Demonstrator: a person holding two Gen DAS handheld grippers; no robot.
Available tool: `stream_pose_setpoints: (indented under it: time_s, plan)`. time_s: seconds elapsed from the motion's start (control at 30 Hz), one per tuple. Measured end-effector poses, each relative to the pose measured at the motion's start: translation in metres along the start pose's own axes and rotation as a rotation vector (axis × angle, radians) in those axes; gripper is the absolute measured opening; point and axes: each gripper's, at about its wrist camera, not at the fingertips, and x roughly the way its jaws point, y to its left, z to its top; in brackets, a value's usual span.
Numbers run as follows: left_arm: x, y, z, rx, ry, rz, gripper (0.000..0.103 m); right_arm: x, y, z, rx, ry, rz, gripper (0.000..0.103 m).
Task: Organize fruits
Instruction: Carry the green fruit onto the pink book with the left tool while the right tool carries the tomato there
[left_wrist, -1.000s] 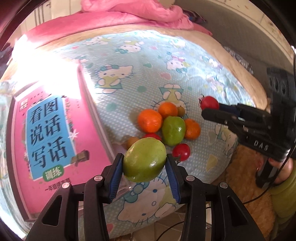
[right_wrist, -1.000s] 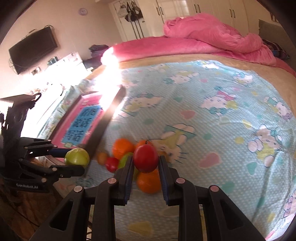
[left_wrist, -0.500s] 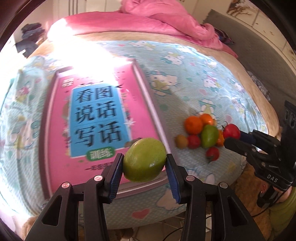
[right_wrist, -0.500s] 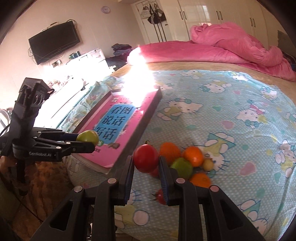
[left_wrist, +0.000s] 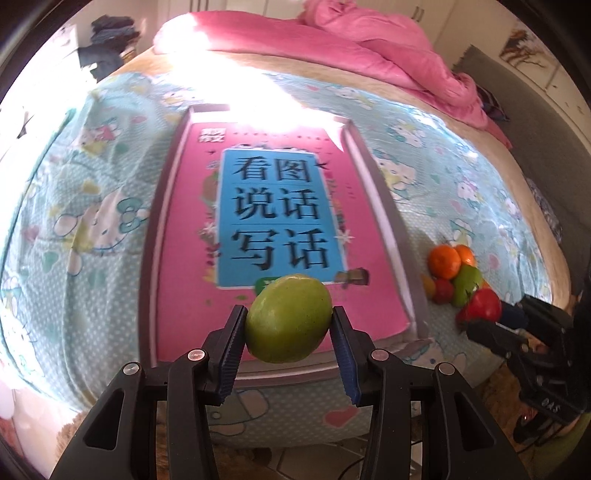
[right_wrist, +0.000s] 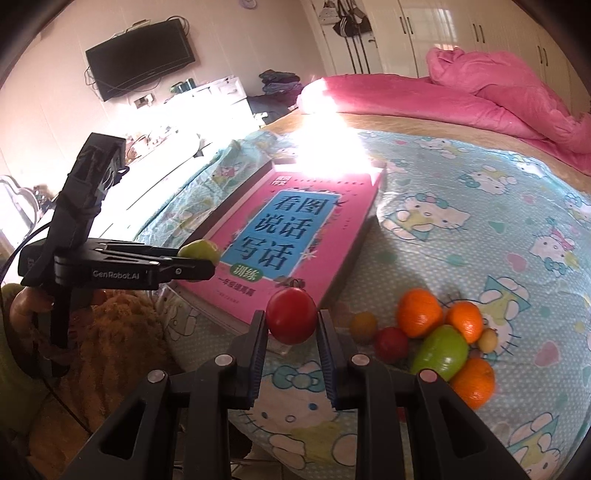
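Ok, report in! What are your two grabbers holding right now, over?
Left gripper shut on green fruit. Right gripper shut on tomato. Both near pink book; fruit pile on bedsheet. Nothing in the way.

Black tongs (left_wrist: 288, 354); blue ribbed pads (left_wrist: 232, 354)

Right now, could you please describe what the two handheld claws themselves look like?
Both are matte black plastic with silver rivets and ribbed blue pads on the fingers. The left claw carries white "GenRobot.AI" lettering on its side and a thin black cable. The right claw looks the same.
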Motion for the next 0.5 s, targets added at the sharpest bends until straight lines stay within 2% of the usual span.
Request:
stream_pose_setpoints:
  time_s: [0.33, 0.5]
  plan:
    - [0.016, 0.023, -0.001, -0.076, 0.032, 0.032, 0.047, 0.034, 0.025, 0.006, -0.040, 0.063, 0.023, 0.027]
    - [0.021, 0.026, -0.001, -0.082, 0.044, 0.063, 0.047, 0.053, 0.033, 0.010, -0.048, 0.101, 0.023, 0.027]
